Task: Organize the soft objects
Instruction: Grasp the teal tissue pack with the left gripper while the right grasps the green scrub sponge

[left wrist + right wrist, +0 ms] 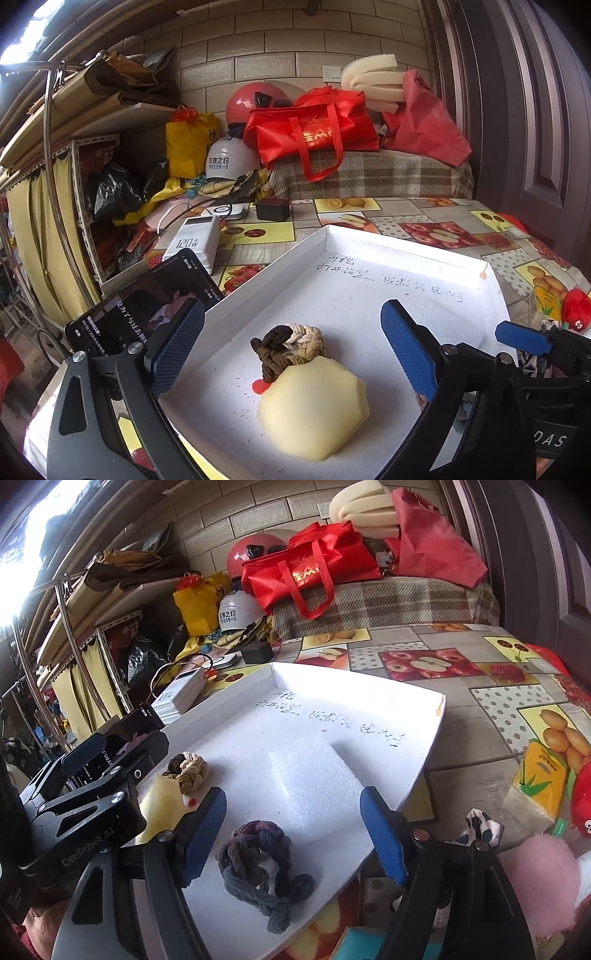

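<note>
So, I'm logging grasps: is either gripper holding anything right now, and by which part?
Nothing is held. The left gripper stands open around the yellow sponge; the right gripper is open over the grey braided hair tie.

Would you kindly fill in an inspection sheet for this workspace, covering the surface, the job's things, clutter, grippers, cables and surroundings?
Surface: fruit-print tablecloth carrying a shallow white tray with handwriting inside.
Job's things: yellow sponge and brown-and-cream braided tie touching in the tray; dark braided tie and white foam sheet also in it. Pink fluffy item and red plush lie outside.
Clutter: phone, power bank, black charger, yellow packet.
Grippers: left gripper open around sponge and tie; right gripper open around the dark tie; neither touching.
Cables: white and dark leads by the power bank.
Surroundings: brick wall, red bags, helmets, shelving.
</note>
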`<control>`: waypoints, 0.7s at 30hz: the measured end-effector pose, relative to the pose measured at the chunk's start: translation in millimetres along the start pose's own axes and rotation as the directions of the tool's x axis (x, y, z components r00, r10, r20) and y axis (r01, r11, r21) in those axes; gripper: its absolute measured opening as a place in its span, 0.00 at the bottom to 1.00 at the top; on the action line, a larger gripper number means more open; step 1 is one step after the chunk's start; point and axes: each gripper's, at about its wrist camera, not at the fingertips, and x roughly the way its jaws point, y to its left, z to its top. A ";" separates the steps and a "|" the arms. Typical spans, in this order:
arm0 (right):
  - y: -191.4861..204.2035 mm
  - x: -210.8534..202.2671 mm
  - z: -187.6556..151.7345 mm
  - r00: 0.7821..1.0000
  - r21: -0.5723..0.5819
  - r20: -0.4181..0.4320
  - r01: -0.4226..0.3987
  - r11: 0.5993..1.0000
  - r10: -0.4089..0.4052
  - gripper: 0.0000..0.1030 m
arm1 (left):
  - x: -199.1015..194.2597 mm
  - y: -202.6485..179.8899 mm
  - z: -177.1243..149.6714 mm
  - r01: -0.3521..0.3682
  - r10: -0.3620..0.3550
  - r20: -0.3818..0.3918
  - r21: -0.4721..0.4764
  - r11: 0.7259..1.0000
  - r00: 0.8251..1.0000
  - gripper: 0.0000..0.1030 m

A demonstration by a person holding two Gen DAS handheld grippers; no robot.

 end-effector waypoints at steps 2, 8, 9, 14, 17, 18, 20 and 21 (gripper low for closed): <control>3.1 0.7 -0.6 1.000 -0.023 -0.010 0.013 1.000 -0.014 0.73 | 0.2 0.5 -0.2 -0.005 0.005 -0.001 0.000 1.000 1.000 0.94; 9.3 0.7 -4.1 0.995 -0.106 -0.036 0.093 0.990 -0.097 0.73 | 2.7 -2.6 -0.6 -0.009 0.009 -0.015 0.027 1.000 1.000 1.00; 7.0 0.0 -4.2 0.994 -0.101 -0.034 0.104 0.989 -0.108 0.73 | 5.8 -2.8 -0.2 -0.008 0.009 -0.029 0.023 1.000 1.000 1.00; -4.2 -0.8 -1.5 0.991 -0.064 -0.028 0.132 0.989 -0.134 0.73 | 24.0 2.4 0.5 0.039 -0.048 -0.116 -0.079 0.996 0.992 1.00; -7.6 -7.0 -1.6 0.994 -0.043 0.001 0.110 0.993 -0.110 0.73 | 19.9 2.4 0.5 0.060 -0.069 -0.100 -0.092 0.994 0.993 1.00; -10.1 -13.6 -2.0 0.996 -0.030 0.033 0.090 0.996 -0.089 0.74 | 15.6 2.6 0.5 0.067 -0.074 -0.080 -0.092 0.993 0.994 1.00; -14.1 -30.2 -5.8 0.992 0.002 0.110 0.060 0.998 -0.060 0.81 | 5.8 1.3 0.5 0.066 -0.069 -0.033 -0.083 0.994 0.997 1.00; -14.0 -36.5 -6.9 0.990 0.007 0.135 0.048 0.999 -0.049 0.83 | 1.5 -0.1 0.8 0.065 -0.066 -0.010 -0.073 0.995 0.998 1.00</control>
